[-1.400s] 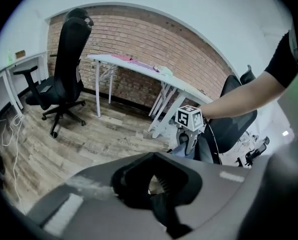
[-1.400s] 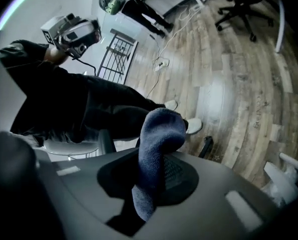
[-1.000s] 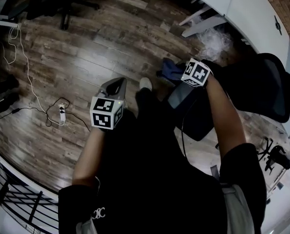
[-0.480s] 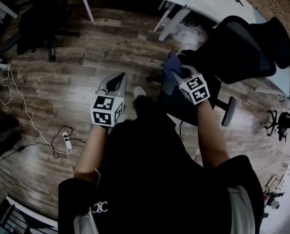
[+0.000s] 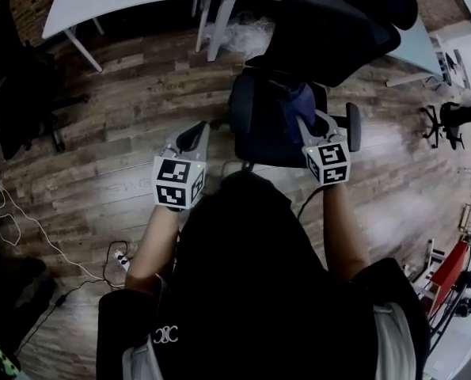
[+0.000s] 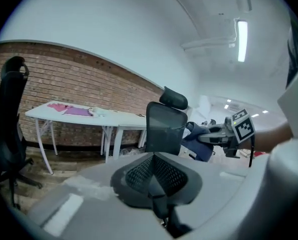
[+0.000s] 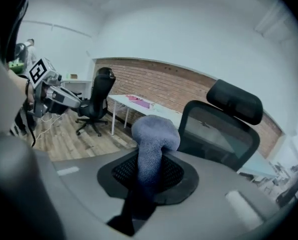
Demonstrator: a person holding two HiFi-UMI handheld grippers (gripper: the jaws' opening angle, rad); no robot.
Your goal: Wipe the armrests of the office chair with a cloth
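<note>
- Fingers of the right gripper (image 5: 305,122) are closed on a bunched blue-grey cloth (image 7: 152,133); a wad of it bulges out above the tips.
- Left gripper (image 5: 192,136) has its fingers pressed together with nothing between them. It is held over the wooden plank floor (image 5: 132,93), off the left edge of the chair seat.
- Change noted: half a second ago the black mesh-backed office chair (image 5: 330,22) lay off to the person's right. It now stands square ahead, backrest furthest away.
- The cloth has travelled with the right gripper and now hangs above the right edge of the seat, near the black padded armrest (image 5: 352,127) but apart from it.
- No contact between cloth and either armrest is visible.
- Assessment: this is the approach stage and wiping has not begun. The near armrest appears the likely first surface; the opposite one cannot be made out clearly.
</note>
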